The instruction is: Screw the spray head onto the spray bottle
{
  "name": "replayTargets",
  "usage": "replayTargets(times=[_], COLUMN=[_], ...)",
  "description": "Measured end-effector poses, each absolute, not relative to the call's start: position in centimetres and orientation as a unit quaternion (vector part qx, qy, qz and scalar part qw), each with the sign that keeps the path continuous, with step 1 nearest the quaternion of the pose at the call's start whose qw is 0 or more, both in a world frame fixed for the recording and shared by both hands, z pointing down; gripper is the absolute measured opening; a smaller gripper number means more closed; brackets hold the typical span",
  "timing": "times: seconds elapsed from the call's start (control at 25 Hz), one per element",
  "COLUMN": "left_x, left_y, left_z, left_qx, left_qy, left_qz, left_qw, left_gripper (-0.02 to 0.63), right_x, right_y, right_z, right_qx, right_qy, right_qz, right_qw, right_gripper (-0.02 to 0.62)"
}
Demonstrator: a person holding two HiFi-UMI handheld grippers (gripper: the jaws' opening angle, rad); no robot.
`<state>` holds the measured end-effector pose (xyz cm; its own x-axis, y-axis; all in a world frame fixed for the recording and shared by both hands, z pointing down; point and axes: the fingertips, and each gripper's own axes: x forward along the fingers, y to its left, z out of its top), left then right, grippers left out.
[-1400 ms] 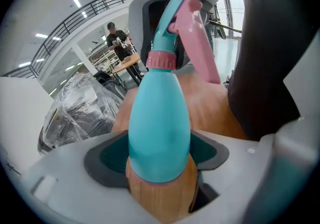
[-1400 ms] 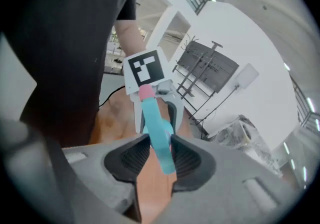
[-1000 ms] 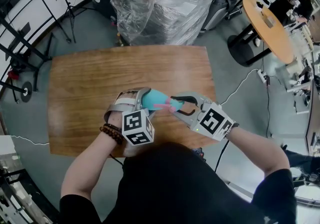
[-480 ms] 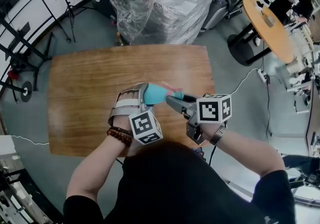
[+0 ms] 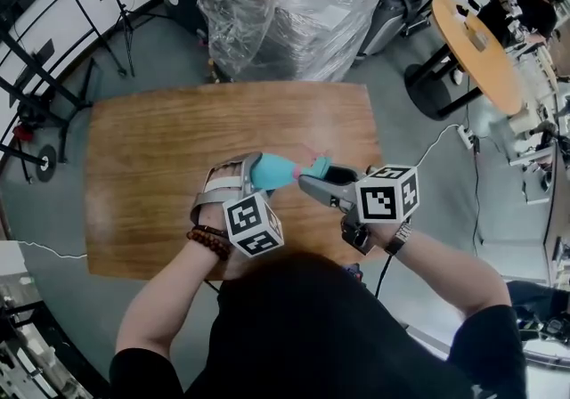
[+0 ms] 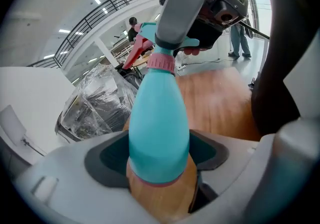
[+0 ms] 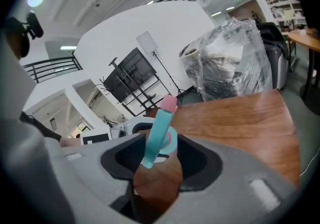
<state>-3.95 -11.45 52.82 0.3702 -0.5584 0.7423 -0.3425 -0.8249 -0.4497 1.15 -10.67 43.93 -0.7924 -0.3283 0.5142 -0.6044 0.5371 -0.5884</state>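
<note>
A teal spray bottle [image 5: 272,171] is held over the wooden table [image 5: 160,139], lying nearly level. My left gripper [image 5: 256,175] is shut on its body; in the left gripper view the bottle [image 6: 159,118] rises from between the jaws [image 6: 160,168]. The teal spray head [image 5: 318,166] with pink trigger and pink collar [image 6: 162,62] sits on the bottle's neck. My right gripper [image 5: 307,179] is around the spray head [image 7: 157,135]. Its jaws have just been opening, and gaps show on both sides of the head between them.
A plastic-wrapped machine [image 5: 285,5] stands beyond the table's far edge. A round wooden table [image 5: 476,50] is at the back right, with a person seated near it. Dark stands [image 5: 36,103] are at the left. A white cable [image 5: 436,143] runs over the floor at the right.
My right gripper has rolled about the spray head, so its marker cube now stands upright and the pink trigger points away from me. Its jaws are wider. The left gripper and bottle barely moved.
</note>
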Motion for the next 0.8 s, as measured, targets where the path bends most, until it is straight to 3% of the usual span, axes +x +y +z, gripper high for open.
replayTargets(times=[0.24,0.32,0.56,0.8], left_x=[-4.0,-4.2,-4.6,-3.8], left_y=[-11.1,-10.8,-10.1,-9.1], left_z=[53.0,53.2,53.8,53.7], left_qx=[-0.834,-0.838,-0.847,-0.848], left_qy=[0.264,0.256,0.222,0.187], left_qz=[-0.477,-0.477,-0.480,-0.489], left_qw=[0.084,0.071,0.053,0.088], left_gripper=[0.383,0.383,0.383,0.385], right_x=[2.4,2.9,1.3,-0.2], right_y=[-10.5,-10.1,-6.8,-4.6], right_z=[42.1,40.9,38.8,42.4], right_qx=[0.259,0.249,0.136,0.026], right_qy=[-0.887,-0.912,-0.881,-0.821], right_qz=[0.329,0.228,-0.239,-0.353], right_qw=[0.196,0.232,0.384,0.449], right_gripper=[0.184,0.186,0.186,0.186])
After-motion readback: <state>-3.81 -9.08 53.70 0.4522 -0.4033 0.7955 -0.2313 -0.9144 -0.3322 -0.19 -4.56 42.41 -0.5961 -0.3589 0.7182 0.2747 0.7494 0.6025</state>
